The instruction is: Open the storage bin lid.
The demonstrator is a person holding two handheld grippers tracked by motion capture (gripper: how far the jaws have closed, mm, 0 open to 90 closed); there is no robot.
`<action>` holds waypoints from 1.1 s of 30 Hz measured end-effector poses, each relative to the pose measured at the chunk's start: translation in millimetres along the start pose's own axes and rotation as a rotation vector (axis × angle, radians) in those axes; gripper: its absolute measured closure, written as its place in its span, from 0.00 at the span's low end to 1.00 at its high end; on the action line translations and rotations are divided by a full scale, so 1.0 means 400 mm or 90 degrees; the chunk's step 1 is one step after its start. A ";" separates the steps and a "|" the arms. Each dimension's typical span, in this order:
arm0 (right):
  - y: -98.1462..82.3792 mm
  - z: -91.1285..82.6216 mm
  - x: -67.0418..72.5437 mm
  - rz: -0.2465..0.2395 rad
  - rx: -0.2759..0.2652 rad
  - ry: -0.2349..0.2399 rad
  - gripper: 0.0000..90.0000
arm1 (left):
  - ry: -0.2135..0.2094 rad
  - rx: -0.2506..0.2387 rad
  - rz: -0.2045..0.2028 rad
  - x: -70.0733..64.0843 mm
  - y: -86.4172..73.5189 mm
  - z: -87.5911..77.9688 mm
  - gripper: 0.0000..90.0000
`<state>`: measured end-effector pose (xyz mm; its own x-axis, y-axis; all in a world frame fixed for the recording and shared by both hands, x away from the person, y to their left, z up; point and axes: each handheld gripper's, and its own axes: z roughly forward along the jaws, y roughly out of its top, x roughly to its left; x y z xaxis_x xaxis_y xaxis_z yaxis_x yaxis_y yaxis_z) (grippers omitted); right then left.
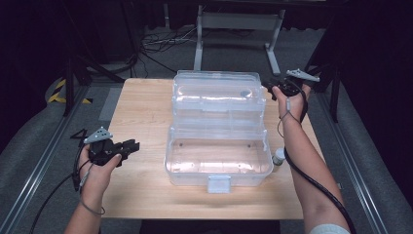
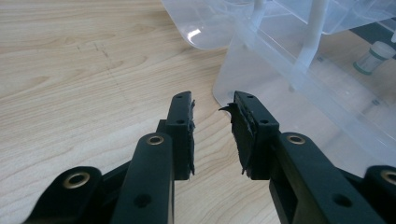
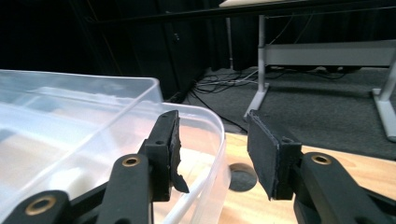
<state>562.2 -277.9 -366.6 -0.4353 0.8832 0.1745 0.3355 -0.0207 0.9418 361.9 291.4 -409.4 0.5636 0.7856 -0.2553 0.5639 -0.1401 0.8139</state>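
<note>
on the light wooden tabletop [image 1: 141,195] a clear plastic hinged storage box [image 1: 219,156] is sitting open; the right gripper [image 1: 272,90] is hovering by its raised lid's corner, jaws spread, while the left gripper [image 1: 134,145] is waiting beside the base, jaws apart and empty

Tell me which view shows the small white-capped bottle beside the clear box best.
The left gripper view: the small bottle shows largest there, its cap and green band clear, though seen through the clear box. The high view shows it tiny at the box's right front corner. The right gripper view looks elsewhere.
</note>
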 end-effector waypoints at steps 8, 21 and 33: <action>0.009 -0.110 0.014 -0.023 0.003 0.021 0.55 | -0.008 -0.012 0.021 0.013 0.022 0.015 0.68; 0.021 -0.242 0.025 -0.088 0.043 0.026 0.47 | -0.021 -0.022 0.036 0.010 0.052 0.058 0.55; 0.009 -0.344 0.029 -0.002 0.093 0.063 0.48 | -0.024 -0.017 0.047 0.005 0.061 0.070 0.55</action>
<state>443.4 -332.0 -321.8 -0.5141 0.8326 0.2059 0.4482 0.0562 0.8922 393.6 272.6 -404.8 0.6258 0.7501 -0.2137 0.5038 -0.1795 0.8450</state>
